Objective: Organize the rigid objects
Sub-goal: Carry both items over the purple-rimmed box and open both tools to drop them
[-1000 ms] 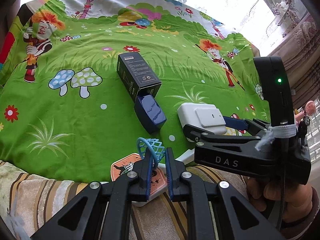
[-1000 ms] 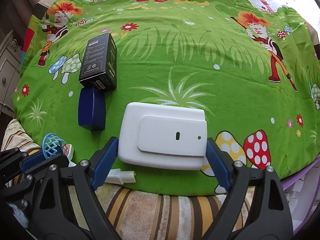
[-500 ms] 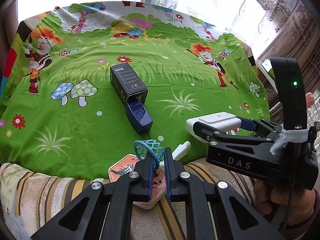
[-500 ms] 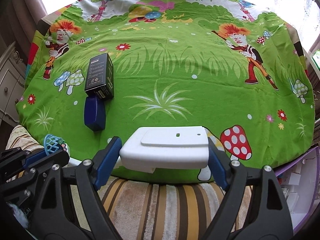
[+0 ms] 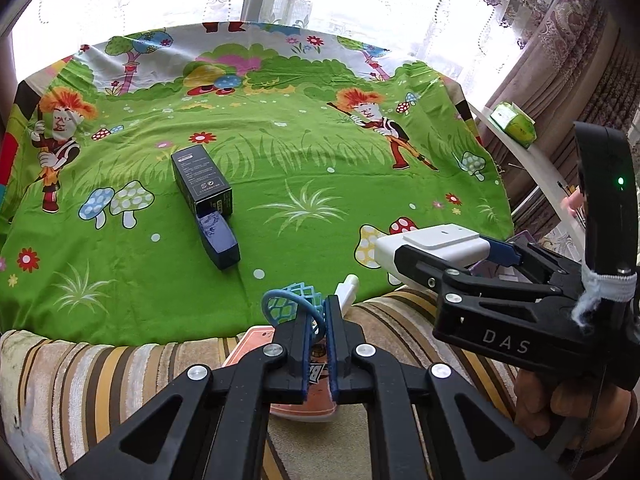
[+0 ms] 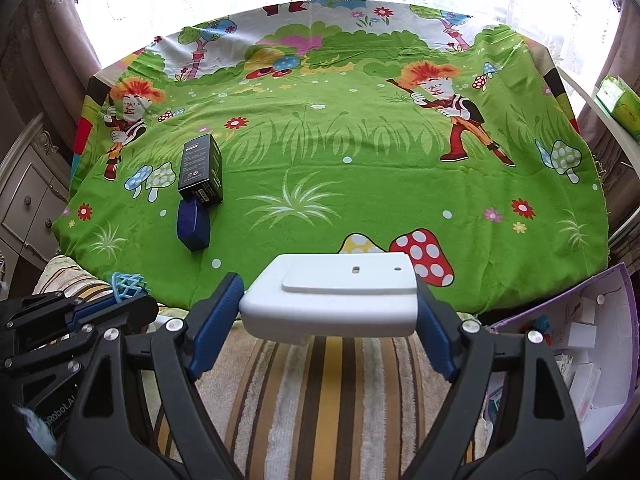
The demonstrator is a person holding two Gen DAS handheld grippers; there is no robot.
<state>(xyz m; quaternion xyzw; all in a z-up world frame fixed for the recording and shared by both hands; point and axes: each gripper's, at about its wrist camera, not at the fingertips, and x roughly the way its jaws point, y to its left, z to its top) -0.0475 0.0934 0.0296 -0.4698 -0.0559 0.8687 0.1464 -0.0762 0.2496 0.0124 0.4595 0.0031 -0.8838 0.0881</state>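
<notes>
Your left gripper (image 5: 318, 320) had its fingers clenched on the light-blue mesh plastic scoop (image 5: 292, 306), held above the striped cover's edge. Only your right view showed the purple box (image 6: 592, 344) of small items at the far right. Your right gripper (image 6: 328, 316) kept wider fingers, clamping the white rounded plastic device (image 6: 332, 300) between both blue pads, clear of the green cartoon cloth (image 6: 360, 184).
</notes>
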